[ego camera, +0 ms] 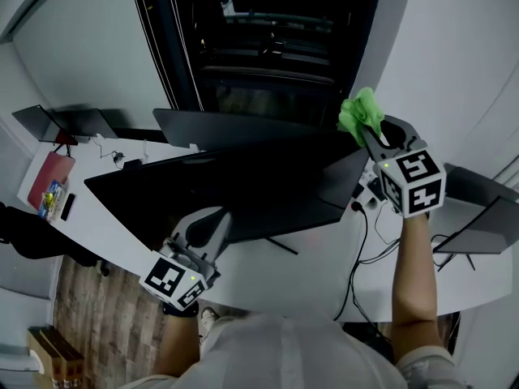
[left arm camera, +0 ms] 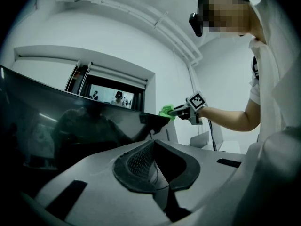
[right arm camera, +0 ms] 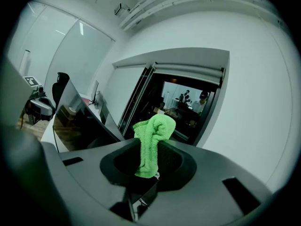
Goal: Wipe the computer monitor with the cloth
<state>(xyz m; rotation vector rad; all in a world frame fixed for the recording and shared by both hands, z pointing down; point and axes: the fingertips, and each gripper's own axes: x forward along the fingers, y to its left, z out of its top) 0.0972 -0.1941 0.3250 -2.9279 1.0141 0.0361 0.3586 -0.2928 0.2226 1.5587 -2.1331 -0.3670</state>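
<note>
A wide black computer monitor (ego camera: 243,191) stands on the white desk (ego camera: 308,275). My right gripper (ego camera: 366,130) is shut on a bright green cloth (ego camera: 360,113) and holds it in the air by the monitor's upper right corner. In the right gripper view the cloth (right arm camera: 151,144) bunches up out of the jaws, with the monitor (right arm camera: 80,122) to the left. My left gripper (ego camera: 212,222) is shut with nothing in it, at the monitor's lower front edge. In the left gripper view the dark screen (left arm camera: 70,126) fills the left side, and the cloth (left arm camera: 165,111) shows beyond its far corner.
A second dark monitor (ego camera: 235,128) stands behind the first. A laptop (ego camera: 50,123) and a red notebook (ego camera: 50,177) lie at the desk's left end. Black cables (ego camera: 362,241) run down the right side beside another screen (ego camera: 478,211). A dark glass doorway (ego camera: 268,39) lies beyond.
</note>
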